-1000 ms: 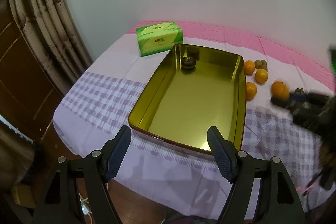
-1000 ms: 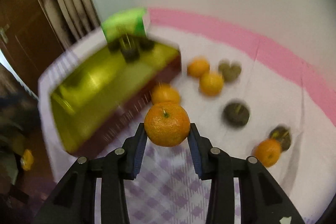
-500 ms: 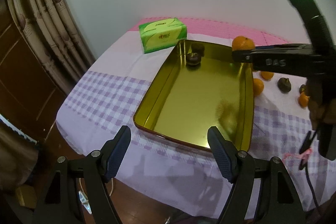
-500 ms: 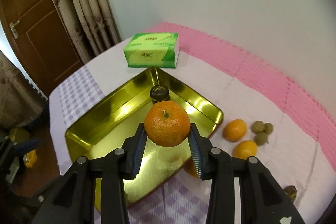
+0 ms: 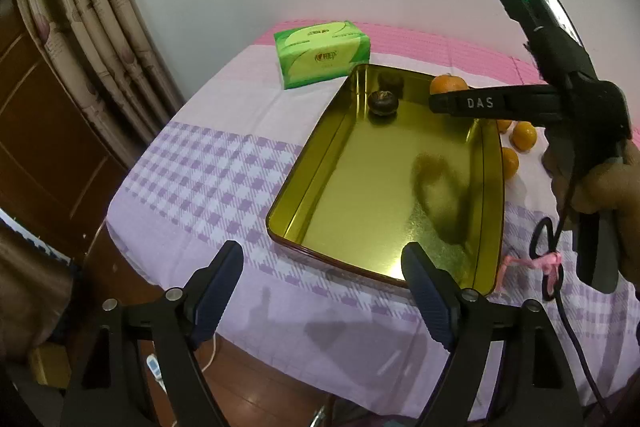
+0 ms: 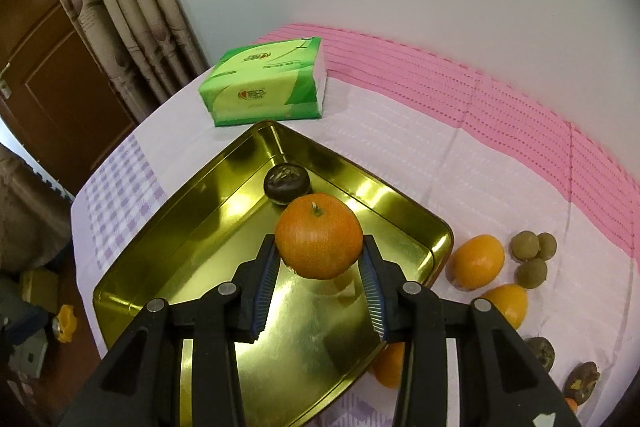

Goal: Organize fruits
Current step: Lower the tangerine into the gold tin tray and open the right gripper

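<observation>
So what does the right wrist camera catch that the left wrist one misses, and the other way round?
Only the right wrist view shows the three small round olive-brown fruits and the dark wrinkled fruits beside the tray. Only the left wrist view shows the right gripper from the side and the empty, open left gripper. Both show the shiny gold metal tray, the green tissue pack, the dark round fruit inside, and the held orange mandarin.

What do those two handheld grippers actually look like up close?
Both are black, angular plastic frames with silver pivot bolts. The left gripper has two dark navy ribbed fingers. The right gripper has blue-edged ribbed pads; seen from the left wrist camera, its side reads "DAS" in white, a green light glows on its upper fin, and a black cable tied with pink string hangs below.
</observation>
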`<control>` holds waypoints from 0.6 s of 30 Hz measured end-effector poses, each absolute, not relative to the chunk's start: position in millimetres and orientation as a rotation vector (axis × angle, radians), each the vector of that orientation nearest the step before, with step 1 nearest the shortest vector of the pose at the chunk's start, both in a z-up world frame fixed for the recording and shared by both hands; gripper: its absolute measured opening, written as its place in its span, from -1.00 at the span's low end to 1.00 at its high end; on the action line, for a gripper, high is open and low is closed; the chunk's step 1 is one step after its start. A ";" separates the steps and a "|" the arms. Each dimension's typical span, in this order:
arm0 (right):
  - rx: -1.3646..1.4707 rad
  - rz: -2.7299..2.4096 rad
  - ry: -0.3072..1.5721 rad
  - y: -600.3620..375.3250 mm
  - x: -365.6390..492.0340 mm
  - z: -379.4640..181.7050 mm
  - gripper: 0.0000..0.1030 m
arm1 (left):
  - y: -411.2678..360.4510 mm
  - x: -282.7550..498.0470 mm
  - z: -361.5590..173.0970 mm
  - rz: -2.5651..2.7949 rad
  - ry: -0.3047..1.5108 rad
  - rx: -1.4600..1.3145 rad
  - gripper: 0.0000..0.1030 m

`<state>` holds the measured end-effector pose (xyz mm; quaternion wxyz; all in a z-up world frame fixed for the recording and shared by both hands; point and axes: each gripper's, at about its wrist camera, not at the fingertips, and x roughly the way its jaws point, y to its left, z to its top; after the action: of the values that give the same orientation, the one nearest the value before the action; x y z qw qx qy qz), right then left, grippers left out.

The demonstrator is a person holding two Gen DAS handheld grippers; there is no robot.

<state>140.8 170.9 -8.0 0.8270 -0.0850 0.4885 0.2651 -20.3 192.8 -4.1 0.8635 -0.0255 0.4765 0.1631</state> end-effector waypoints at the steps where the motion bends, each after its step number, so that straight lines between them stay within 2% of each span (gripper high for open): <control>1: -0.181 0.562 1.041 172.0 142.6 -8.9 -0.27 | 193.0 -20.3 -4.0 0.345 0.998 -0.052 0.59; 14: -0.162 0.550 1.050 182.3 159.8 -13.9 -0.27 | 194.6 -19.3 -5.3 0.347 1.003 -0.053 0.63; 18: -0.133 0.555 0.996 170.0 154.0 3.0 -0.27 | 194.6 -19.2 -5.3 0.351 1.004 -0.045 0.63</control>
<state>154.0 170.0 3.0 0.8398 -0.0630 0.4709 0.2625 -19.2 194.6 -5.3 0.8617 -0.0216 0.4785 0.1675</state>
